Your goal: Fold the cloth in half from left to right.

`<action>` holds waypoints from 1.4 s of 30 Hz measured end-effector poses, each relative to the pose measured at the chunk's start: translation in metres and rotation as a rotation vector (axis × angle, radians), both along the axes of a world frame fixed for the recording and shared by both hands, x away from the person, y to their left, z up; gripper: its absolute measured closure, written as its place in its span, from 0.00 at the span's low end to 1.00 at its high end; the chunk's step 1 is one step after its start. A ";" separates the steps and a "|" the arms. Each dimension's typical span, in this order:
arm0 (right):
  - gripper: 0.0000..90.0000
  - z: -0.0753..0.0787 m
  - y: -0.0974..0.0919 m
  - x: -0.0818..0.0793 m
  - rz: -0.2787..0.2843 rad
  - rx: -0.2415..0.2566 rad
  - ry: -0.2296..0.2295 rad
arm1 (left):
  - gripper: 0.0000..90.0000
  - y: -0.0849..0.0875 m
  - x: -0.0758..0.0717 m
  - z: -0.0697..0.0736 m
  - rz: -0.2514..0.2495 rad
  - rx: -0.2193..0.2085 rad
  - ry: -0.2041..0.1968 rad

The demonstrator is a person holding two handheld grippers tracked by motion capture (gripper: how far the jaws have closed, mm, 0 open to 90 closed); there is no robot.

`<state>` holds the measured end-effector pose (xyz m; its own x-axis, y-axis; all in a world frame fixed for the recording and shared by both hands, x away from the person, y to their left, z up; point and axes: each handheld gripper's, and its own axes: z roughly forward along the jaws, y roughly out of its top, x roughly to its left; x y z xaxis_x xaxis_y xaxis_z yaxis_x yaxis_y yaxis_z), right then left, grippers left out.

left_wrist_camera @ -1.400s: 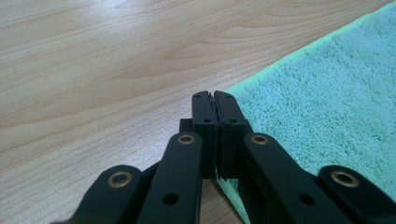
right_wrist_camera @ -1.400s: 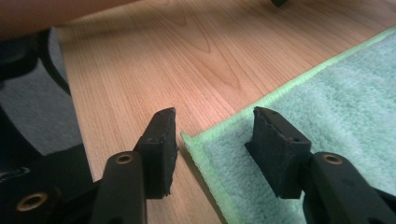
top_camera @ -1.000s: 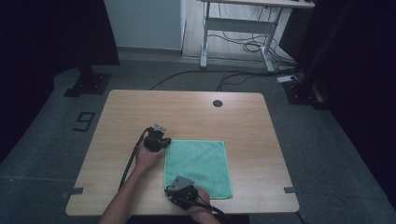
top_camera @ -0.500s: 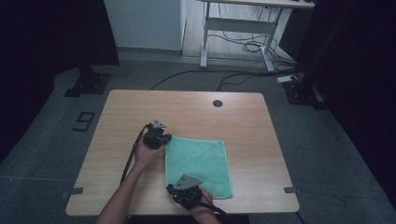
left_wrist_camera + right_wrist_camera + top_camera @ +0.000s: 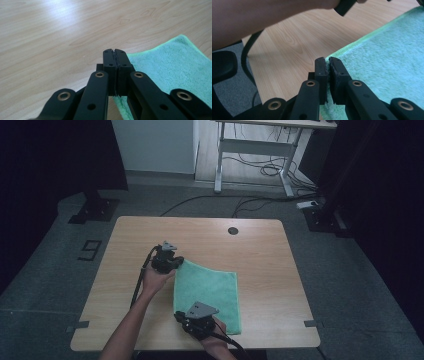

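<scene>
towel (image 5: 210, 290) runs lengthwise away from person; left tool (image 5: 176, 265) and right tool (image 5: 184, 316) clamp its left corners.

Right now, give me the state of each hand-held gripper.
Left hand-held gripper: shut on the green towel, at its far left corner.
Right hand-held gripper: shut on the green towel, at its near left corner.

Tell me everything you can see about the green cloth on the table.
The cloth is mint green, roughly rectangular, with a soft fleecy pile like microfibre and a lighter stitched edge. It lies on the wooden table, near its front edge. Its left side is lifted: the left gripper is shut on the far left corner, and the right gripper is shut on the near left corner. The rest lies mostly flat, with a slight curve along the far edge.
</scene>
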<state>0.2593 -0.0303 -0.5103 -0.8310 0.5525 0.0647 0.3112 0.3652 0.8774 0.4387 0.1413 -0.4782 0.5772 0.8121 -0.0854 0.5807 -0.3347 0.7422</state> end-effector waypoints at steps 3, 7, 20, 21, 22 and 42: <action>0.94 -0.006 -0.002 0.001 -0.007 -0.004 0.018 | 0.98 -0.001 -0.001 -0.003 -0.005 -0.010 0.007; 0.94 -0.007 -0.002 0.001 -0.007 -0.009 0.017 | 0.98 -0.001 0.000 0.000 -0.005 -0.021 0.003; 0.94 -0.005 -0.009 0.008 -0.015 0.026 0.032 | 0.98 0.005 0.000 0.007 0.016 -0.040 -0.002; 0.94 -0.003 -0.007 0.009 -0.011 0.033 0.037 | 0.98 0.007 0.000 0.010 0.017 -0.037 -0.004; 0.94 -0.001 -0.005 0.010 -0.009 0.044 0.038 | 0.98 0.008 0.001 0.013 0.021 -0.038 -0.008; 0.94 0.016 -0.003 0.005 0.032 0.104 0.016 | 0.98 0.025 -0.006 0.045 0.042 -0.035 -0.039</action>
